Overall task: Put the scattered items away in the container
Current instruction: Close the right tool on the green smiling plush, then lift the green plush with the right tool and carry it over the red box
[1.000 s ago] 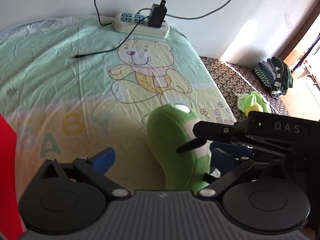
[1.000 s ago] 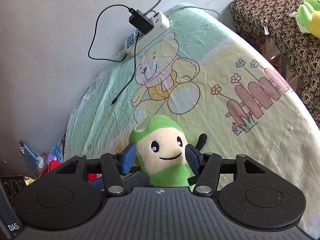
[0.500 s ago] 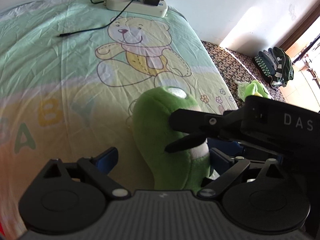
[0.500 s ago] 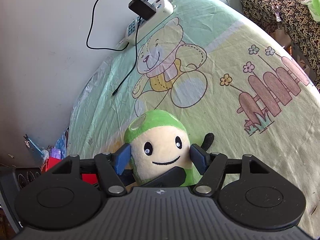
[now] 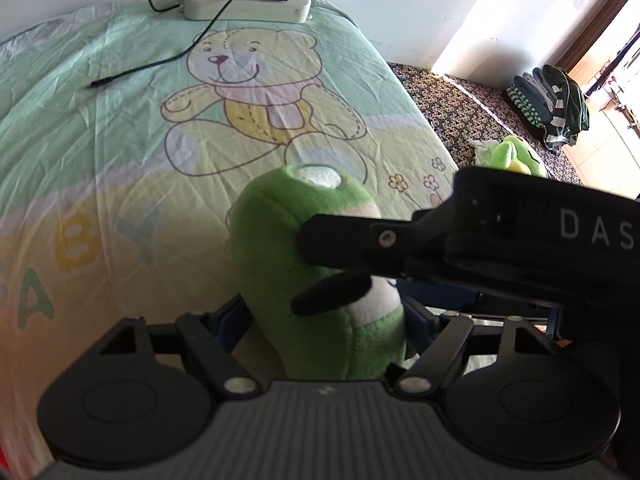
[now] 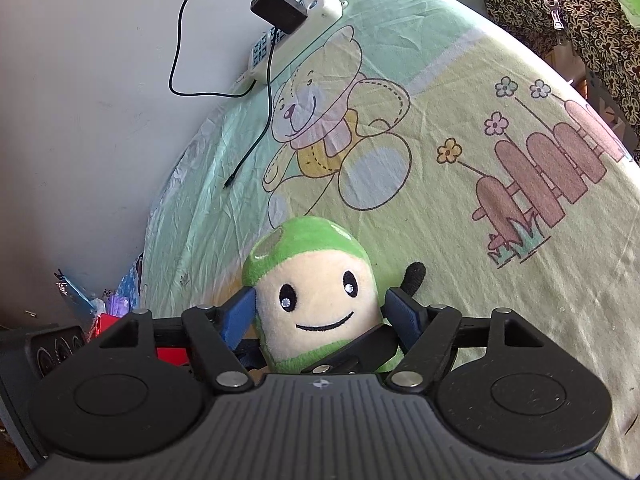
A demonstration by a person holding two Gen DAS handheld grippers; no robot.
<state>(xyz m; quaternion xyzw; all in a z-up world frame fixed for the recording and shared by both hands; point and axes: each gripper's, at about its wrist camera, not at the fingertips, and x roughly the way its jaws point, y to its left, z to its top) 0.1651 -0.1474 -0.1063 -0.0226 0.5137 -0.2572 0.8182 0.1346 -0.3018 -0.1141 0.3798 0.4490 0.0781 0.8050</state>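
Green plush toy (image 6: pixel 316 300) between both grippers' fingers (image 6: pixel 240 314)

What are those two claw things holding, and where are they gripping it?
Both hold the green plush toy. The right gripper pinches the sides of its face; the left gripper clamps its lower body from the side.

Upright green plush toy (image 6: pixel 316 300) on bedsheet (image 6: pixel 440 220)

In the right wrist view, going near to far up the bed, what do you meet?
Right claw around the green plush toy → printed teddy bear on the sheet → loose cable end → black charger on the white power strip.
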